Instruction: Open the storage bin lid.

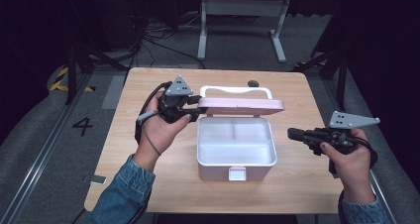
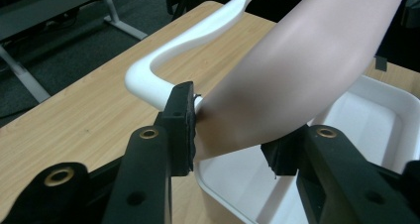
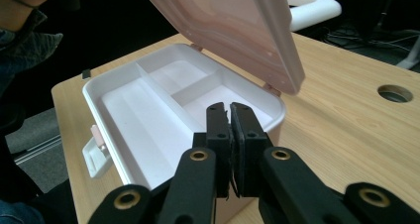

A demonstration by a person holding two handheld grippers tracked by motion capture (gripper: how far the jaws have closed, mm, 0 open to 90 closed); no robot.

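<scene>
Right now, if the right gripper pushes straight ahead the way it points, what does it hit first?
Probably the white box: the right gripper, shut and empty, points at its right wall. Its own view looks over the rim into the tray, so height is uncertain.

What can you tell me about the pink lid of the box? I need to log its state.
The lid is a smooth, pale pink panel that looks like plastic, with rounded corners and a white handle on top. It is raised, hinged at the back edge of the white box, and tilts over the open tray. The left gripper is clamped on the lid's left edge, one jaw on each face. The right gripper is apart from it.
</scene>
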